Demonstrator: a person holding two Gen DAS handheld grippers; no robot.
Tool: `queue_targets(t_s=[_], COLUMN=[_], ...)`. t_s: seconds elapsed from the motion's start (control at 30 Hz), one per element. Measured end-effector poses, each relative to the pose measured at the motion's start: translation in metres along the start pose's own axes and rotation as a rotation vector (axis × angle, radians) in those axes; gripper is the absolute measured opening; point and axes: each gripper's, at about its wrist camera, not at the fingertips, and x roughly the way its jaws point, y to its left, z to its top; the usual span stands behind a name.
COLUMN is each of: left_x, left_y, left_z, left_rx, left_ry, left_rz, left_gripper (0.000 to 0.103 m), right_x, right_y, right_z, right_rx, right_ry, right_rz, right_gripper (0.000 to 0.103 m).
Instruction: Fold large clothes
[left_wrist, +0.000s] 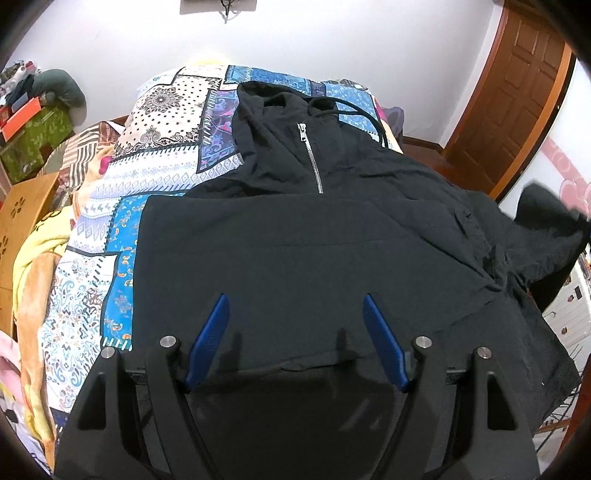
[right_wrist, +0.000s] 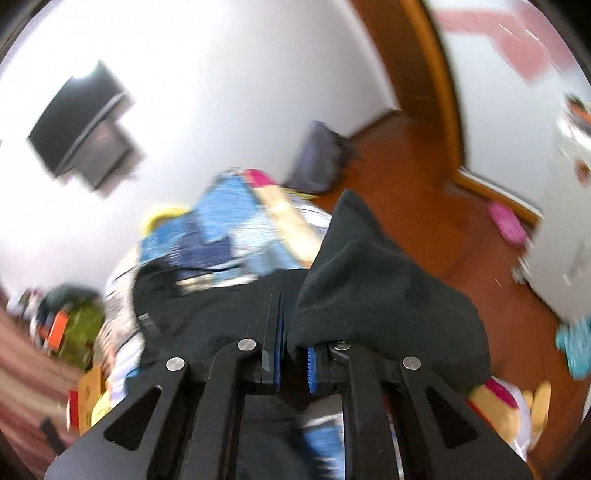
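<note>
Right tongs (right_wrist: 291, 332) pinched the hoodie's (left_wrist: 295, 240) sleeve (right_wrist: 369, 295) to carry it inward, while left tongs (left_wrist: 295, 328) hung wide and empty above the hem on the bed (left_wrist: 155, 155).

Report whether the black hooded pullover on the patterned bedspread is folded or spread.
Mostly spread: the black hooded pullover lies front up, zipper showing, on the patterned bedspread; one sleeve is raised at the right edge.
</note>
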Motion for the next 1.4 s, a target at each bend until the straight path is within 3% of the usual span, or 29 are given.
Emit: queue_targets(t_s=[0.27,0.4,0.53,0.63,0.73,0.9,1.07,1.17,1.23,1.4], left_x=[-0.01,-0.013,-0.016,-0.018,-0.018,-0.015,-0.016,-0.016,-0.015,-0.012], left_y=[0.014,0.024,0.029,0.031,0.03,0.027,0.02,0.016,0.015,0.012], left_z=[-0.005,-0.008,-0.01,-0.011,-0.013,-0.014,-0.013,-0.012,-0.012,-0.011], left_rx=[-0.024,-0.041,-0.048,-0.052,-0.046,-0.042,-0.022,-0.01,-0.007,-0.011], left_ry=[-0.016,-0.014,-0.015,-0.016,-0.015,-0.006,-0.007,-0.008,-0.009,0.002], left_rz=[-0.005,-0.002,0.004,0.004,0.013,0.011,0.007,0.011,0.01,0.003], left_gripper=[0.074,0.074,0.074,0.074,0.074,0.074,0.074,0.074,0.074,0.074], right_x=[0.023,0.063,0.102,0.116,0.109,0.098,0.07,0.058,0.051,0.053], right_y=[0.081,0.102,0.112,0.112,0.109,0.1,0.09,0.083,0.073,0.043], right_z=[-0.03,-0.066,-0.104,-0.125,-0.123,-0.104,-0.093,-0.079,-0.069,-0.052], right_rx=[-0.195,-0.253,-0.28,-0.308,-0.316,-0.225,-0.202,-0.17,-0.134,-0.018], right_ry=[0.102,0.249,0.421,0.476,0.467,0.513,0.43,0.348,0.287,0.242], right_rz=[0.159,0.203,0.175,0.123,0.115,0.162,0.158,0.115,0.08,0.035], right_gripper=[0.009,0.009,0.009,0.013,0.013,0.019,0.027,0.04,0.056,0.059])
